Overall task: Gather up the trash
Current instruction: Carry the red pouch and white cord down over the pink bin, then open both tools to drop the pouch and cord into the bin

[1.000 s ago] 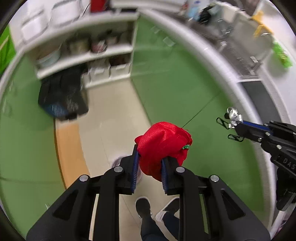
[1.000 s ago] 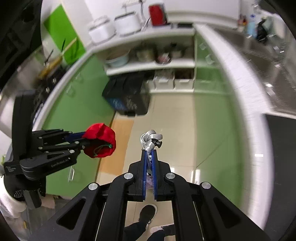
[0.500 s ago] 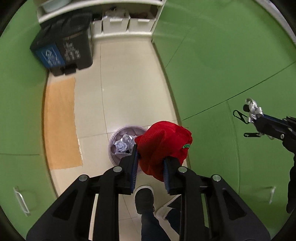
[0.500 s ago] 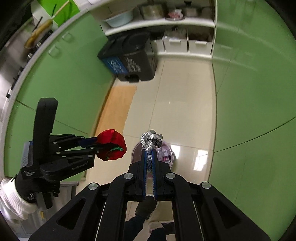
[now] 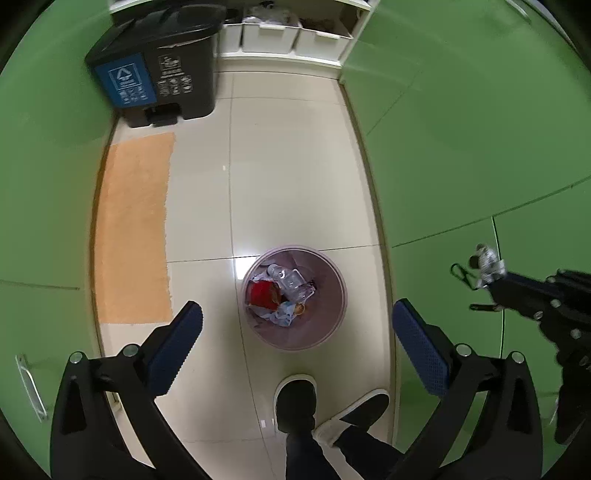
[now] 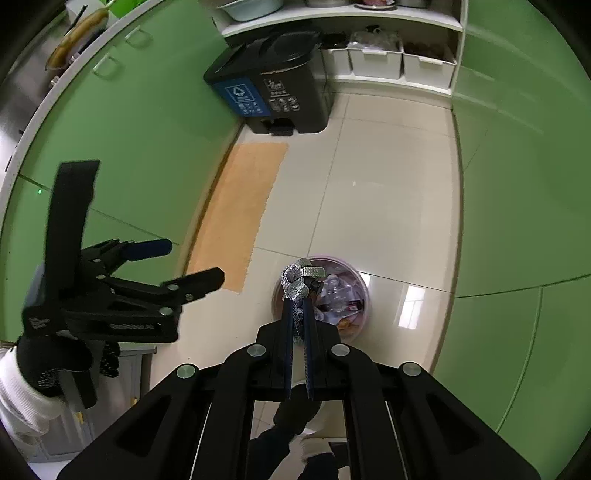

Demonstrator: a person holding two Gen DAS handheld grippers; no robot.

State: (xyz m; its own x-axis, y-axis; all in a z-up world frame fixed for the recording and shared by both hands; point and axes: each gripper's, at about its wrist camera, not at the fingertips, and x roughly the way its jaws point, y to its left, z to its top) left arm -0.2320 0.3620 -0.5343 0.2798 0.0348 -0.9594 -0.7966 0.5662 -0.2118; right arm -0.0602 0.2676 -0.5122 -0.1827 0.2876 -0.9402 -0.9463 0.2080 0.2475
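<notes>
A round pink waste bin [image 5: 334,273] stands on the tiled floor straight below me, holding a red cloth ball [image 5: 262,293], a clear plastic bottle and crumpled paper. My left gripper [image 5: 295,325] hangs above it, open wide and empty. My right gripper [image 6: 300,295] is shut on a knotted silver-grey strap with clips [image 6: 301,277], held above the bin [image 6: 364,286]. The right gripper and its strap [image 5: 487,258] also show at the right of the left wrist view. The left gripper [image 6: 192,264] shows open at the left of the right wrist view.
A black pedal bin with a blue recycling label [image 5: 155,70] stands at the far end of the aisle by white shelf boxes [image 5: 288,33]. An orange mat [image 5: 135,229] lies on the left. Green cabinet fronts [image 5: 461,129] line both sides. My shoes [image 5: 295,402] are just below the bin.
My left gripper opened and the red cloth ball dropped into the pink bin. Both grippers tilted further down toward the floor. The right gripper still holds the strap.
</notes>
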